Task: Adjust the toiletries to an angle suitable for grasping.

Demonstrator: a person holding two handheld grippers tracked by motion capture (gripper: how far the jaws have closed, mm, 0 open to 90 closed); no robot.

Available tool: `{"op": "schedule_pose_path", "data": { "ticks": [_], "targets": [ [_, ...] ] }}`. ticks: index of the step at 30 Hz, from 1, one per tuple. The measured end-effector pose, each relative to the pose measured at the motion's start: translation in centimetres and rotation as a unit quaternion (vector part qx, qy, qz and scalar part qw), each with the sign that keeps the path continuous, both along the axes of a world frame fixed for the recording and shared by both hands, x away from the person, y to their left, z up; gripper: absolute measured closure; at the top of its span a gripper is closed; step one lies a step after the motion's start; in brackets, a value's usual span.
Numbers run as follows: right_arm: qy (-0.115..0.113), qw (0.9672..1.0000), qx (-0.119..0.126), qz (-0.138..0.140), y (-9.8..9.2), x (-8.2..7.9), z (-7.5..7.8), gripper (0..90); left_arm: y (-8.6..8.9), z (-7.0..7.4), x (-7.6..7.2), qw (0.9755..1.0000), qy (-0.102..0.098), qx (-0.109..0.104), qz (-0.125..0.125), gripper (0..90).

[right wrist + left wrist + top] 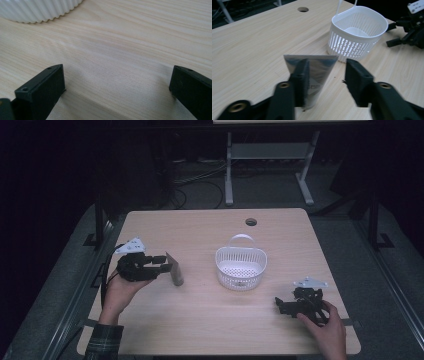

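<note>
Light wood table [200, 320], round cable hole [251, 222] near the far edge. White slotted basket [241, 266] with a loop handle sits mid-table, slightly right of centre; its ribbed wall also shows at the top left of the right gripper view [37, 10]. Left gripper [162, 264] is on the left side, held off the table in the person's left hand [119, 295], jaws parted with a silver tube [175, 269] standing between them, flat crimped end up. In the left gripper view the tube [317, 75] touches the left jaw; a clear gap to the other jaw, so not clamped. Some print on the tube face, too blurred to read. Tube is well left of the basket, apart from it. Right gripper [280, 306] rests low at the near right of the table under the right hand [327, 332], jaws spread wide over bare wood, holding nothing.
</note>
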State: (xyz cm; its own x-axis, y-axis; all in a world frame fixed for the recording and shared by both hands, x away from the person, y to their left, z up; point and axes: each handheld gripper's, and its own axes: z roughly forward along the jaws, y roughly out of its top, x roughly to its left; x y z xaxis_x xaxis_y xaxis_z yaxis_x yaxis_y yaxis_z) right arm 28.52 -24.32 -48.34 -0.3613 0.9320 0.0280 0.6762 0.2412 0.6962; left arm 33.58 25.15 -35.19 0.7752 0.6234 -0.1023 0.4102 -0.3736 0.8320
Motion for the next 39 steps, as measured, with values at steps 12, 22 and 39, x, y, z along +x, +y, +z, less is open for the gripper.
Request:
{"op": "schedule_pose_path", "data": {
  "ticks": [12, 22, 39],
  "targets": [
    [0.000, 1.0000, 0.001, 0.000, 0.0, 0.0, 0.0, 0.0, -1.1, -0.1, 0.5, 0.9979, -0.024, 0.030, 0.051, 12.8],
    [0.000, 1.0000, 0.001, 0.001, 0.0, 0.0, 0.0, 0.0, -2.4, -0.6, 1.2, 0.9974, -0.037, 0.035, 0.050, 12.6],
    [0.000, 1.0000, 0.001, 0.000, 0.0, 0.0, 0.0, 0.0, -3.8, -2.0, 2.7, 0.9977, -0.032, 0.041, 0.044, 12.8]
  ]
}}
